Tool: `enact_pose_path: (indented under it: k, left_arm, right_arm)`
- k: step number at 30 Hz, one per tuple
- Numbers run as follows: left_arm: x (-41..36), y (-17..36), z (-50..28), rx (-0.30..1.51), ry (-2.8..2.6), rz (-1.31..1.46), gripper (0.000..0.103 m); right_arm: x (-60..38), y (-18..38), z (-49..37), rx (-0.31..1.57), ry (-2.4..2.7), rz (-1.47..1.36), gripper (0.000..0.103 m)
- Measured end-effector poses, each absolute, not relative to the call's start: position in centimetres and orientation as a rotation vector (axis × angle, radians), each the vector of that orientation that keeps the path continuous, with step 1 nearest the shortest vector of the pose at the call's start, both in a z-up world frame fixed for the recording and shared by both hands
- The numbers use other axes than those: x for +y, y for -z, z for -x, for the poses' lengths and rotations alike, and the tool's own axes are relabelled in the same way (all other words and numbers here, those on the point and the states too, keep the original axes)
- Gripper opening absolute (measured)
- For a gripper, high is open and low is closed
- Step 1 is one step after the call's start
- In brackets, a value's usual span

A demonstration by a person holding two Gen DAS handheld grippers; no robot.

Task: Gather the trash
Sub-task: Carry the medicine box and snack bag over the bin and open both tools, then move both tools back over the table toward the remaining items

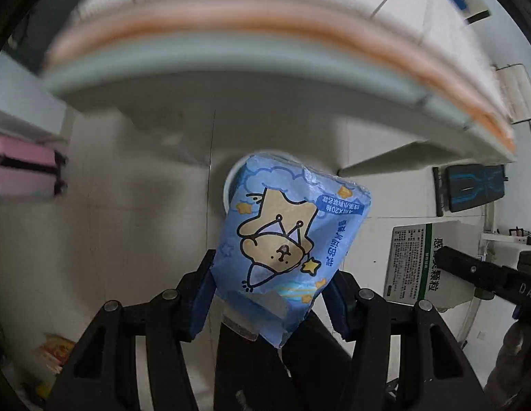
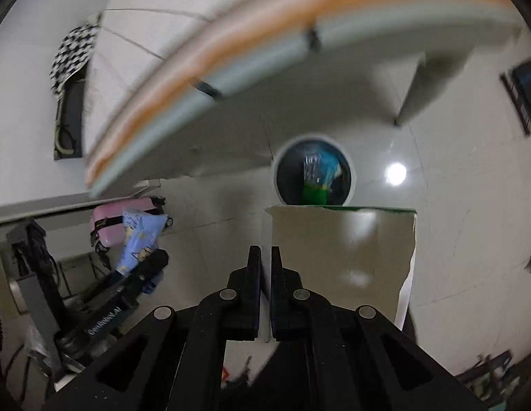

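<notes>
In the left wrist view, our left gripper (image 1: 270,294) pinches the lower part of a blue tissue pack (image 1: 282,239) with a cartoon bear printed on it. The two fingers (image 1: 200,294) press the pack from both sides, and its bottom corner hangs down between them, so we cannot see the tips fully. Right of this gripper we see the white medicine box (image 1: 423,263) with green printed text, and part of the right gripper reaching to it from the frame edge.

In the right wrist view, our right gripper (image 2: 266,274) has its jaws pressed nearly together on the thin edge of the same box (image 2: 344,257). The box stands up in front of the fingers and to their right; its right edge is torn or bent, we cannot say which. To the left of this gripper, the left gripper (image 2: 138,270) shows with the blue pack (image 2: 142,236).

Beyond the box, on the tiled floor (image 2: 454,222), stands the round trash bin (image 2: 313,171) with a white rim. The box hides its near edge. Inside it lie some blue and green things, too blurred to name. In the left view the pack covers almost all of the bin (image 1: 231,185).

Farther, the table edge (image 2: 231,54) with orange and pale stripes is smeared by blur. A pink suitcase (image 2: 128,219) lies behind the pack.
</notes>
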State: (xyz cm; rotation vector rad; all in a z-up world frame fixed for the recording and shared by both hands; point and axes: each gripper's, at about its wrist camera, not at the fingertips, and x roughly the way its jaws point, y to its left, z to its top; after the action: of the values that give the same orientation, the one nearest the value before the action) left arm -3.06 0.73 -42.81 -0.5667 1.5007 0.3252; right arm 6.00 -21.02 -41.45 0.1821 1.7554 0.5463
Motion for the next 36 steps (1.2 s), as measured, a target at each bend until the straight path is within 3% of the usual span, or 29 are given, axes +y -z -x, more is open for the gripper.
enact_pose_path:
  k: [8,11,13,16,18,20,21,29,33,36]
  left_arm:
    - [0.7,59.1,-0.4,1.529,-0.244,0.713,0.055]
    - [1.3,63.9,-1.7,1.53,-0.212,0.761,0.074]
    - [1.5,66.1,-2.1,1.531,-0.212,0.784,0.097]
    - [2.1,68.1,-2.6,1.543,-0.216,0.813,0.098]
    - [1.7,68.2,-2.3,1.552,-0.237,0.8,0.098]
    - [1.8,67.9,-1.8,1.554,-0.26,0.799,0.098]
    - [1.7,67.9,-1.2,1.554,-0.266,0.799,0.098]
    - [2.9,65.6,2.0,1.55,-0.377,0.687,0.098]
    - [2.7,65.2,2.6,1.539,-0.409,0.654,0.098]
    - [2.8,64.8,3.0,1.535,-0.434,0.643,0.098]
  right_arm:
    - [-21.2,58.6,-6.8,1.809,-0.548,-0.304,0.004]
    - [-20.7,65.2,-7.7,1.833,-0.57,-0.358,0.004]
    - [-20.1,68.6,-8.2,1.844,-0.577,-0.383,0.005]
    - [-20.0,72.8,-8.7,1.88,-0.596,-0.433,0.006]
    - [-19.8,74.4,-8.9,1.9,-0.612,-0.455,0.015]
    - [-19.8,75.8,-9.0,1.915,-0.622,-0.496,0.048]
    - [-19.8,76.2,-8.9,1.921,-0.627,-0.504,0.052]
    - [-19.4,74.9,-8.7,1.9,-0.617,-0.392,0.077]
    - [-19.0,73.1,-8.6,1.879,-0.661,-0.418,0.077]
    - [-18.2,71.3,-8.5,1.803,-0.616,-0.207,0.077]
